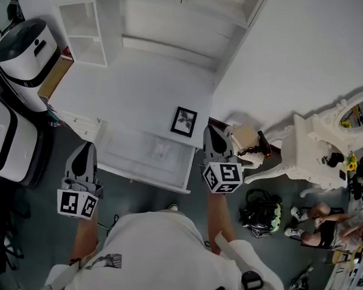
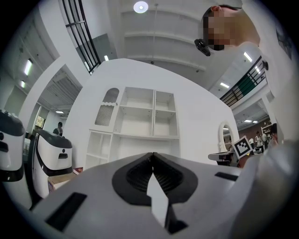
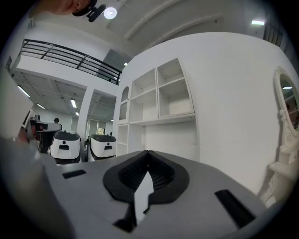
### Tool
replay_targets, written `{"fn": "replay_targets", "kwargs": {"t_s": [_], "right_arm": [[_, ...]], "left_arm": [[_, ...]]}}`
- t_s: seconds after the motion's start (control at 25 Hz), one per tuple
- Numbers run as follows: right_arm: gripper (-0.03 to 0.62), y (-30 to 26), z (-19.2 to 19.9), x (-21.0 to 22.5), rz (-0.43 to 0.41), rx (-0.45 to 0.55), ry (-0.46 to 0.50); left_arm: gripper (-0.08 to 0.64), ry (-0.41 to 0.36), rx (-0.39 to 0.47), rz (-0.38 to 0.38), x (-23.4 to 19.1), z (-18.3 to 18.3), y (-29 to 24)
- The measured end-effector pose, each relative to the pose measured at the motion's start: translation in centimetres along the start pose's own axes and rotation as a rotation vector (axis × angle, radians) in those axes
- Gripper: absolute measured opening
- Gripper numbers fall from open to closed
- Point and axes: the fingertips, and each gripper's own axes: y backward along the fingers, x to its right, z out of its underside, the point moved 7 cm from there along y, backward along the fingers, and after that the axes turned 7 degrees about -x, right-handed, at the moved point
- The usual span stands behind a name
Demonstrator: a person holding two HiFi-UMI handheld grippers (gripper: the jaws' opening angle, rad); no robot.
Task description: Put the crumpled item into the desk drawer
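In the head view a pale crumpled item (image 1: 162,150) lies inside the open white drawer (image 1: 115,157) at the front of the white desk (image 1: 136,88). My left gripper (image 1: 86,147) hovers at the drawer's left corner, jaws together and empty. My right gripper (image 1: 211,131) is off the drawer's right end, also shut with nothing in it. Both gripper views look level at the white shelf unit (image 2: 135,123) (image 3: 161,98) above the desk. In each view the left gripper (image 2: 152,156) and the right gripper (image 3: 147,154) have their dark pads meeting at the tip. The drawer is hidden in both gripper views.
A small black picture frame (image 1: 184,121) stands on the desk behind the drawer. White rounded machines (image 1: 23,53) crowd the left. To the right are a brown box (image 1: 246,138), an ornate white vanity with mirror (image 1: 330,142), a helmet (image 1: 260,214) on the floor, and a seated person (image 1: 325,222).
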Motion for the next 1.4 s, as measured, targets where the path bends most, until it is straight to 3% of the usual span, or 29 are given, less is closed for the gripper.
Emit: {"fn": "replay_targets", "kwargs": {"t_s": [0.56, 0.96, 1.4], "right_arm": [[0.011, 5.6, -4.6, 0.7, 0.053, 0.125, 0.06], [0.011, 9.2, -5.8, -0.7, 0.077, 0.153, 0.118], [0.011, 10.1, -4.9, -1.7, 0.068, 0.135, 0.093]], "left_arm": [[0.015, -0.046, 0.13, -0.045, -0.2, -5.2, 1.8], [0.015, -0.055, 0.106, -0.077, -0.4, -4.8, 3.9], [0.015, -0.045, 0.08, -0.051, 0.5, -3.7, 4.2]]}}
